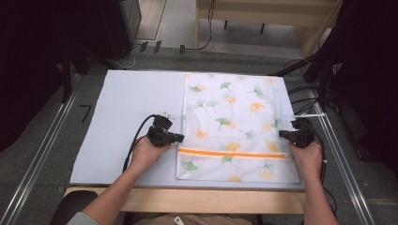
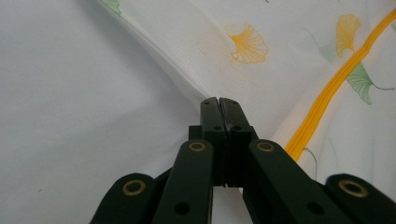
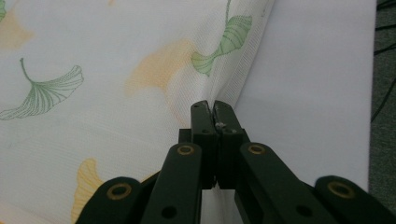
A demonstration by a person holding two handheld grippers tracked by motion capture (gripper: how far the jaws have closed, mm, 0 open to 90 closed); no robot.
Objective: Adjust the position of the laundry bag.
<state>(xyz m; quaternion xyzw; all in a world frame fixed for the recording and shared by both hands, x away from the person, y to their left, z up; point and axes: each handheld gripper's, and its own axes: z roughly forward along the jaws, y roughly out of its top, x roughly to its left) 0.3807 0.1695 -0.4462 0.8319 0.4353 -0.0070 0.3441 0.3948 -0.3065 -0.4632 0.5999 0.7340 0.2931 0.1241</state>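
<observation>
A white mesh bag (image 1: 230, 117) printed with green and orange leaves lies flat on the right half of the pale mat (image 1: 131, 103). An orange zipper (image 1: 232, 153) crosses it near the front. My left gripper (image 1: 179, 138) is shut on the bag's left edge just above the zipper. In the left gripper view the gripper (image 2: 218, 100) pinches the fabric (image 2: 261, 42) edge, with the zipper (image 2: 327, 91) to its right. My right gripper (image 1: 282, 134) is shut on the right edge. In the right gripper view the gripper (image 3: 213, 103) clamps the bag's (image 3: 107, 70) hem.
The mat's left half (image 1: 117, 140) is bare. Metal rails (image 1: 44, 150) run along both sides of the table. Black cables (image 1: 305, 93) lie on the floor at the right, and dark equipment (image 1: 117, 23) stands at the back left. A wooden table edge (image 1: 187, 199) lies at the front.
</observation>
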